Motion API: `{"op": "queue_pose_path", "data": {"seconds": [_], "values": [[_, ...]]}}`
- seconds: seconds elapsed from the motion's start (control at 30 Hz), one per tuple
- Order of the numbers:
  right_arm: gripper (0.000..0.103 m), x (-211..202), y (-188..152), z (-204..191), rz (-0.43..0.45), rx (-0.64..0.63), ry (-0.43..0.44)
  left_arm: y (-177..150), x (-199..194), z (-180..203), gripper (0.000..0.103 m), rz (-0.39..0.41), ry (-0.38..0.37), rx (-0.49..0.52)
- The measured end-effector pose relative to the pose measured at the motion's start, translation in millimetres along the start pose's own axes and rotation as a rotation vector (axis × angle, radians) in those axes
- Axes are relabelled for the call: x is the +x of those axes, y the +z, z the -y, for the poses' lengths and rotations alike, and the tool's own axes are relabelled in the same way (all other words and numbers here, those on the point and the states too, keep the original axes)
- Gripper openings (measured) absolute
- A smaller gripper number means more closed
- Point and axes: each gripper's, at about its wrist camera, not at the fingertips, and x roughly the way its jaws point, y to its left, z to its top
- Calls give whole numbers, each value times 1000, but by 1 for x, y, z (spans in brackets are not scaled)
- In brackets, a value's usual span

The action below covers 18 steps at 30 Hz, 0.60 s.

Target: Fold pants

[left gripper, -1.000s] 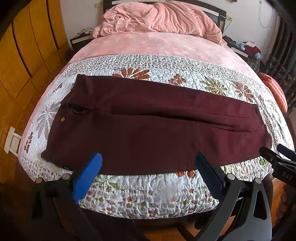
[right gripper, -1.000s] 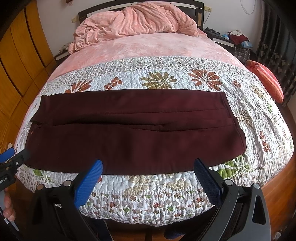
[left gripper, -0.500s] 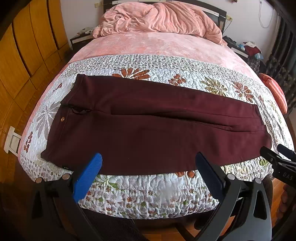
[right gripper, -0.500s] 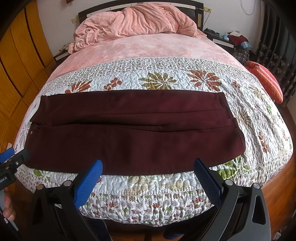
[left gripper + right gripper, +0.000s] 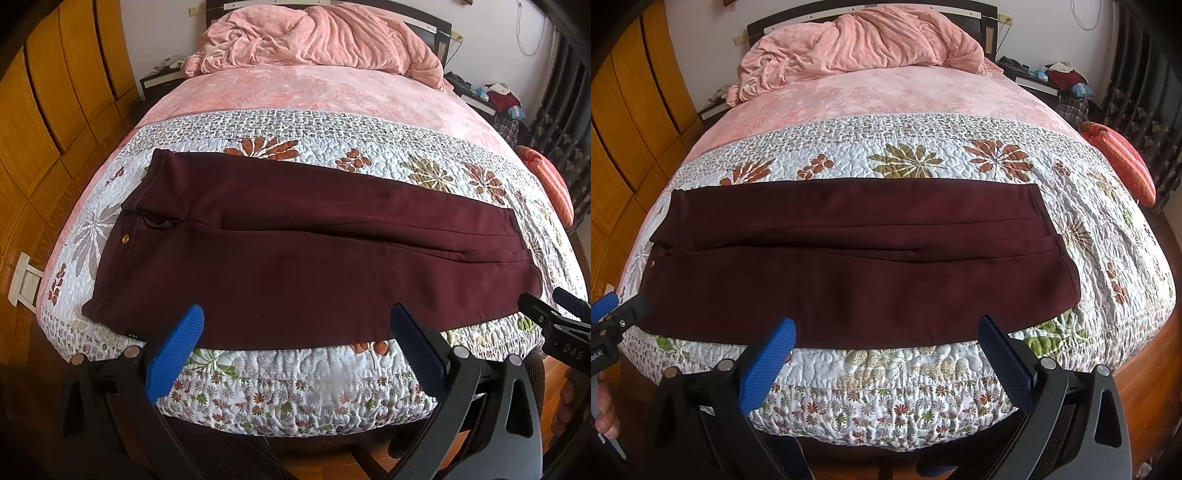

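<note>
Dark maroon pants point(image 5: 303, 254) lie flat across the foot of the bed, waistband at the left, leg hems at the right; they also show in the right wrist view point(image 5: 849, 266). My left gripper point(image 5: 295, 332) is open and empty, hovering just short of the pants' near edge. My right gripper point(image 5: 886, 343) is open and empty, also just in front of the near edge. The right gripper shows at the right edge of the left wrist view point(image 5: 554, 317). The left gripper shows at the left edge of the right wrist view point(image 5: 613, 314).
The pants rest on a floral quilt point(image 5: 332, 125) over a pink bedspread. A crumpled pink blanket point(image 5: 317, 37) lies at the headboard. Wooden wardrobe doors point(image 5: 44, 110) stand to the left. An orange cushion point(image 5: 1119, 162) and cluttered nightstand point(image 5: 1052, 77) are at the right.
</note>
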Motion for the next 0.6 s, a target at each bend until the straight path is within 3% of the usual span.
{"op": "queue_pose_path", "data": {"seconds": [0.6], "values": [[99, 0, 0, 1, -1, 1, 0, 1, 0, 0, 100, 1, 0, -1]]}}
